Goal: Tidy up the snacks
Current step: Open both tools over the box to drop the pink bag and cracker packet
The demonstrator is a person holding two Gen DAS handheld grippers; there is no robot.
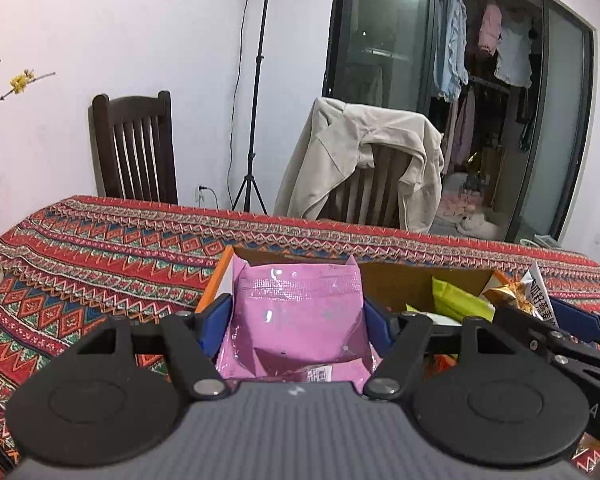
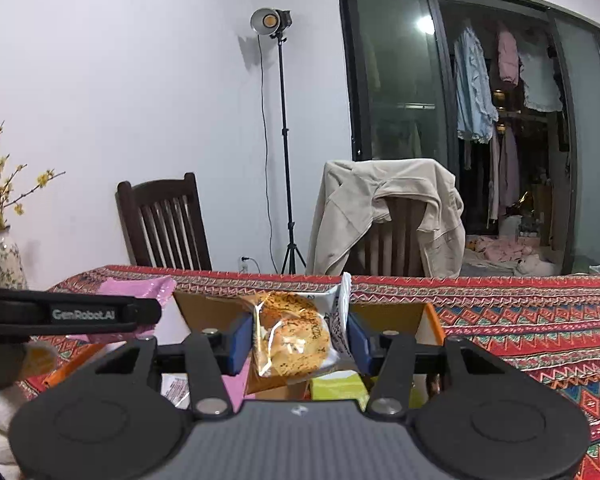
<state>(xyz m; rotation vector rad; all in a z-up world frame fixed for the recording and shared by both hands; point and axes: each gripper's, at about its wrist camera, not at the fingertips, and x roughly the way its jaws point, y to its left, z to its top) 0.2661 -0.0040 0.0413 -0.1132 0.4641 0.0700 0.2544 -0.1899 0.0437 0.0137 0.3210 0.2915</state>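
My left gripper [image 1: 296, 320] is shut on a pink snack pouch [image 1: 296, 308] and holds it over the left end of an open cardboard box [image 1: 396, 284]. My right gripper [image 2: 298, 340] is shut on a clear packet of round biscuits [image 2: 292, 336] and holds it over the same box [image 2: 388, 316]. A yellow-green packet [image 1: 460, 300] lies inside the box and shows in the right wrist view [image 2: 336, 388] too. The right gripper and its biscuit packet [image 1: 536, 296] show at the right of the left wrist view. The pink pouch [image 2: 136, 288] shows at the left of the right wrist view.
The box stands on a table with a red patterned cloth [image 1: 100, 248]. A flowered vase [image 2: 8, 260] stands at the table's left end. Two wooden chairs [image 1: 136, 152], one draped with a beige jacket [image 1: 360, 156], and a light stand [image 2: 284, 160] are behind the table.
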